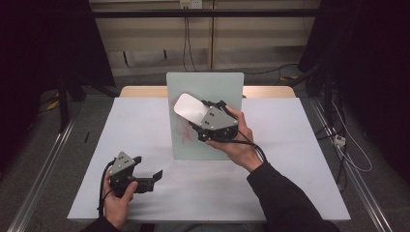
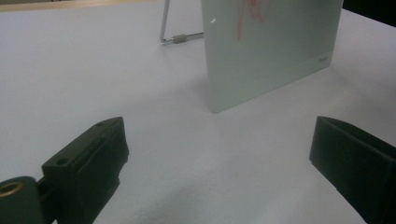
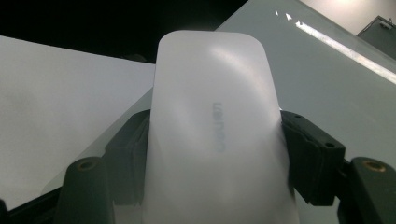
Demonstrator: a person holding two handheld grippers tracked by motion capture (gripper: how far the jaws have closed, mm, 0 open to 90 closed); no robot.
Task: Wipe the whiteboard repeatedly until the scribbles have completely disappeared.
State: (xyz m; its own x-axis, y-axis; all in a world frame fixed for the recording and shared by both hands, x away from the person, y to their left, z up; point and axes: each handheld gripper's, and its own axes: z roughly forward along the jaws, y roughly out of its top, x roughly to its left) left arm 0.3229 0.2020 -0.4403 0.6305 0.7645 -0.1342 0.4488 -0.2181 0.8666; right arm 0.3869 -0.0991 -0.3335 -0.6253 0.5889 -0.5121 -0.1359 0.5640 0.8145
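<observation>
a white rectangular surface [image 1: 159, 193] is seen from the high view, with a pale frosted-glass board [image 1: 193, 87] standing upright near its middle, leaning back a little. red scribbled marker lines [image 1: 181, 129] are seen on the lower left part of the board's face. in the left gripper view the board [image 2: 280, 51] is propped from behind by a thin metal wire stand [image 2: 170, 35], and the red marks [image 2: 247, 16] show near the top of that view.

the right tool [image 1: 196, 116] is held in the right hand [image 1: 239, 142] in front of the board's face, with a white rounded oblong eraser block [image 1: 189, 107] clamped between its jaws. in the right gripper view the eraser [image 3: 215, 135] is gripped on both long sides by the black jaws, and faint grey lettering is seen on its top, too blurred to be read. the board's glossy face [image 3: 327, 88] lies just beyond the eraser; whether the eraser touches the board cannot be told.

the left tool [image 1: 147, 179] is held in the left hand [image 1: 118, 203] low over the near left part of the surface, well apart from the board. its jaws are spread wide, with nothing between them, as is confirmed in the left gripper view, where bare white surface [image 2: 70, 84] lies between the two black jaws. a black cable [image 1: 102, 188] trails from the left tool toward the near edge.
</observation>
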